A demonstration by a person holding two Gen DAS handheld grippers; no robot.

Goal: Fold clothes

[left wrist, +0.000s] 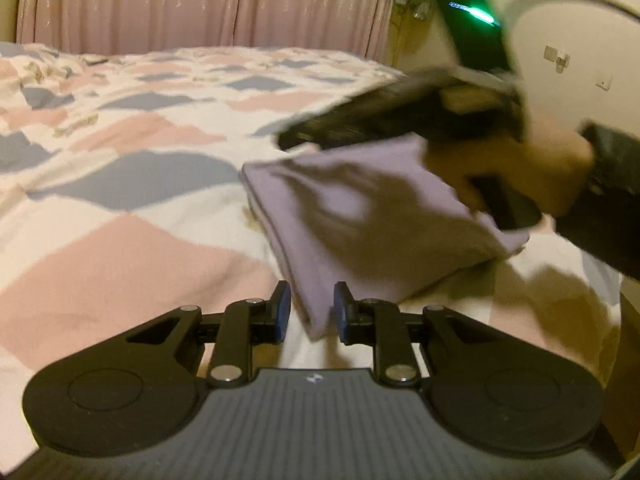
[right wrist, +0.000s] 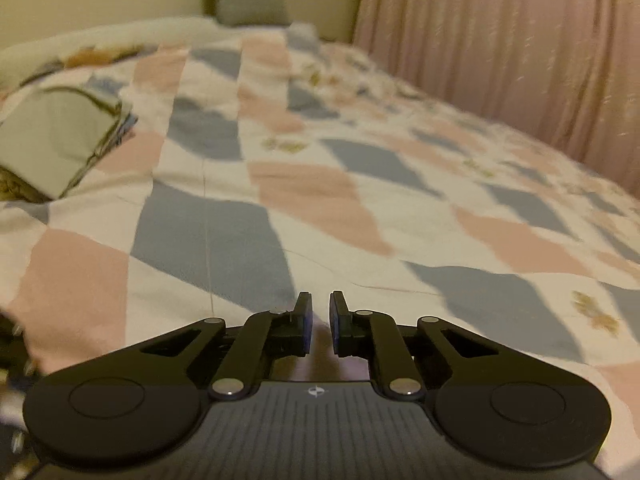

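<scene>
Lilac cloth, a folded garment [left wrist: 360,216], lies on the patchwork bedspread [left wrist: 120,240] toward the bed's near right edge, one corner reaching down between the blue pads of the left gripper [left wrist: 310,312]; those jaws stand apart with the corner loose in the gap, not pinched, which reads to me as a hold just let go or one about to be taken; hard to say which. Across the far side of the garment comes the right gripper [left wrist: 304,140], seen from the left wrist view as a dark blur over the cloth's upper corner, the person's hand [left wrist: 532,168] wrapped round its grip and a dark sleeve [left wrist: 608,200] behind; it sits low over the fabric, likely pressing or smoothing the fold flat. From its own camera the right gripper [right wrist: 320,320] shows jaws nearly together with a thin slit between and nothing visibly held; the garment itself is out of that view, only a pinkish patch under the fingers. Motion blur smears the right gripper's tips, so contact with the cloth cannot be confirmed; a pale folded pile [right wrist: 60,140] sits at the bed's far left edge, its contents unclear; pink curtains [right wrist: 500,40] run along the far side.
</scene>
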